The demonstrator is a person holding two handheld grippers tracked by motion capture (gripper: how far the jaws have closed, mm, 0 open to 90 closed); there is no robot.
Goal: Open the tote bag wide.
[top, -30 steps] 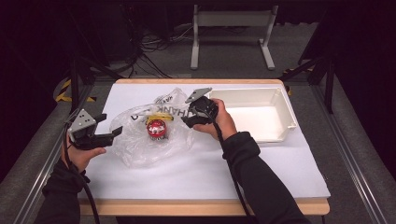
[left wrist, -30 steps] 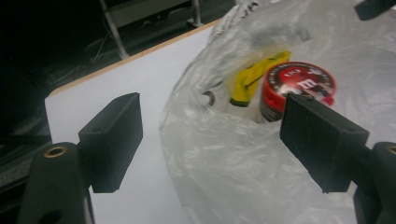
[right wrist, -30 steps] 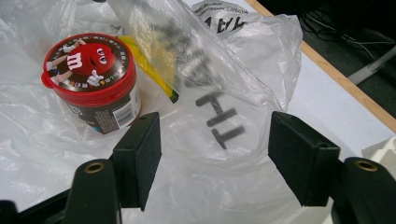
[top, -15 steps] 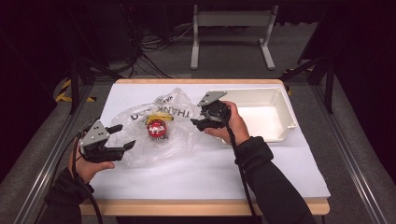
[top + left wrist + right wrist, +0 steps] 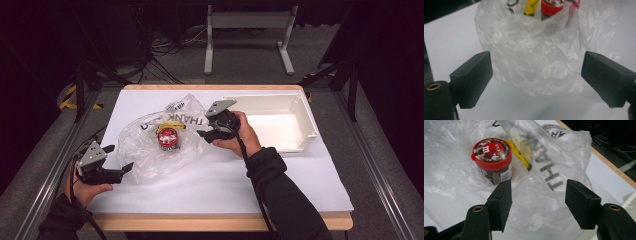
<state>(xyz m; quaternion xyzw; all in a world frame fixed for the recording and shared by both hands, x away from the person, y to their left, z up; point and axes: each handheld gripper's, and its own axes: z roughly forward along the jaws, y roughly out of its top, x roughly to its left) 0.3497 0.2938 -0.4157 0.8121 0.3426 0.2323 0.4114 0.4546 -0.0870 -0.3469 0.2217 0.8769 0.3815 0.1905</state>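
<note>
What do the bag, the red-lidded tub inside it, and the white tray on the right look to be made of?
Bag: thin clear plastic film, glossy, crinkled, with contents showing through. Red-lidded tub: likely plastic, with a smooth red snap lid and a printed label. White tray: probably moulded plastic or foam, with a matte finish and rounded corners; the look cannot settle which.

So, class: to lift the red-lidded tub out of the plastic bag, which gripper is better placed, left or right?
Probably the right gripper: open, beside the tub, near the bag's mouth. The left gripper is open at the bag's far corner.
</note>
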